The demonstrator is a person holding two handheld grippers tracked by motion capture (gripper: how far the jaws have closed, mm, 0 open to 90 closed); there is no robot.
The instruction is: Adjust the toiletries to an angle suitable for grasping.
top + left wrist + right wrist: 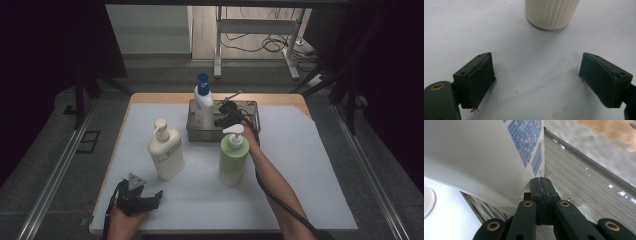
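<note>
1. Currently the right gripper [226, 114] is held inside the metal tray [250, 134], its jaws pressed together on nothing, just beside the blue-capped white bottle [203, 105] standing there.
2. The jaws should be spread before the bottle is approached squarely.
3. The right forearm is stretched forward past the green pump bottle [233, 157].
4. The left gripper [142, 199] rests low at the desk's [300, 165] near edge, jaws wide apart, the cream pump bottle [166, 150] ahead.
</note>
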